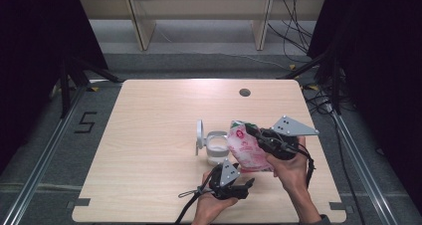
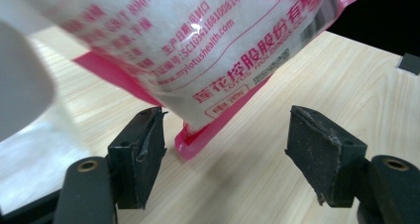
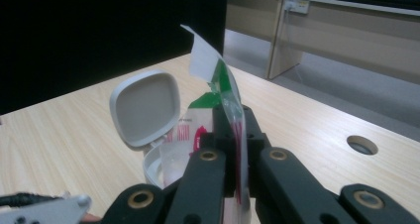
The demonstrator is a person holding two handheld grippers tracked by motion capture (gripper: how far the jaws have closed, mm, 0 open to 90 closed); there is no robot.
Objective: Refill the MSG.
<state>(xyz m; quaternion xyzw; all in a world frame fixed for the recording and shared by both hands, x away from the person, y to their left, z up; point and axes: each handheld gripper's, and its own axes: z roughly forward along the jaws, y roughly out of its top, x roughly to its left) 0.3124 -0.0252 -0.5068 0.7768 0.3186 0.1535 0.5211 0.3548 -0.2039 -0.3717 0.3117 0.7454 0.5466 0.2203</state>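
Looking down from the high view, I see a pale wooden table with my two hand-held grippers working near its front edge, at about five o'clock from the table's centre. The right gripper has its jaws pressed together on the top edge of a pink and white plastic pouch, holding it lifted and tilted. In the right gripper view the jaws meet on the thin pouch edge, with a torn green and white corner sticking up above them at twelve o'clock.

The left gripper sits just below the pouch, at six o'clock from it. In the left gripper view its jaws stand wide apart with nothing between them; the pouch's lower corner hangs just ahead of the left jaw, at roughly eleven o'clock, close to the tabletop.

A small white container with its hinged lid flipped open stands just beside the pouch, at nine o'clock from it. White powder shows inside the container.
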